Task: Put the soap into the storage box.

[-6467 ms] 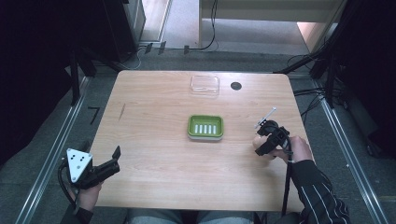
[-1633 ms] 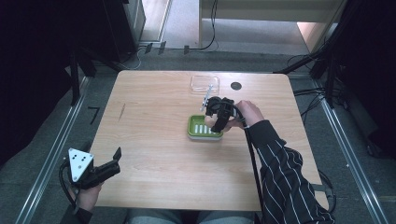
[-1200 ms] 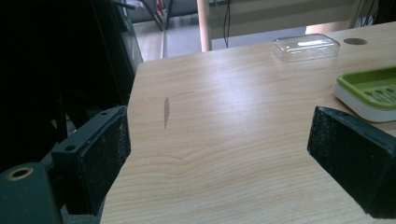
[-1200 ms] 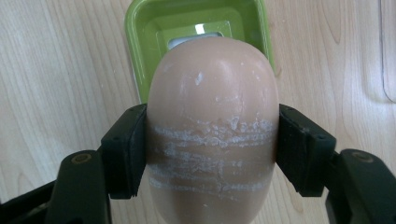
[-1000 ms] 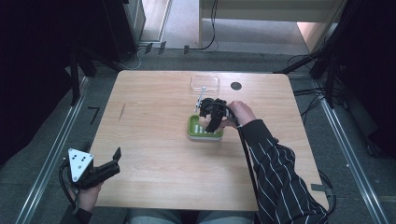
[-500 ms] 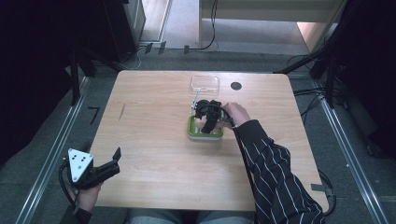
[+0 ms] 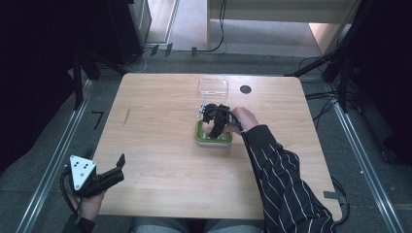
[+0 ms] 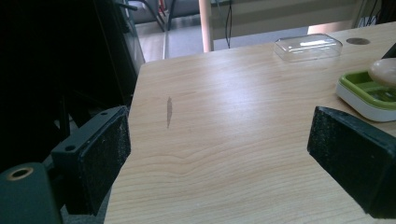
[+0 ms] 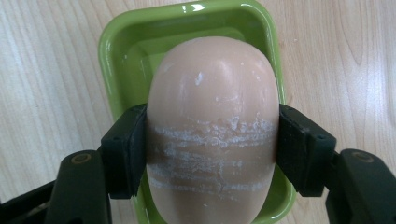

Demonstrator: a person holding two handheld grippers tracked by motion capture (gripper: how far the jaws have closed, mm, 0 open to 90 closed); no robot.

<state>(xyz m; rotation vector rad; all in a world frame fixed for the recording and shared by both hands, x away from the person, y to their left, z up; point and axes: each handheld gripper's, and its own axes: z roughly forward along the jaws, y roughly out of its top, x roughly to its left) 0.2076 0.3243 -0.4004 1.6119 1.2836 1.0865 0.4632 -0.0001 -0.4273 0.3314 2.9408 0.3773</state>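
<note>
Right gripper sits over the middle of the bench, a little toward the far edge, and my jaws pinch a bar of soap across its narrow waist, one pad flat against each long side. Soap is pale pinkish-beige, oval, streaked with white scuff lines running across between the pads. It hangs directly above the green soap dish, whose glossy rim shows on the far end and down both sides of the bar; whether the bar's underside touches the dish floor, I cannot tell. From the left gripper view the dish shows a green top on a white base, with the end of the soap above its rim. A clear plastic lid lies by itself near the far edge of the bench, just beyond the dish and apart from it, with a small dark round hole cover beside it to the right. My left gripper rests at the near left corner of the bench, jaws spread wide with nothing between them, bare wood and a dark streak ahead of them.
</note>
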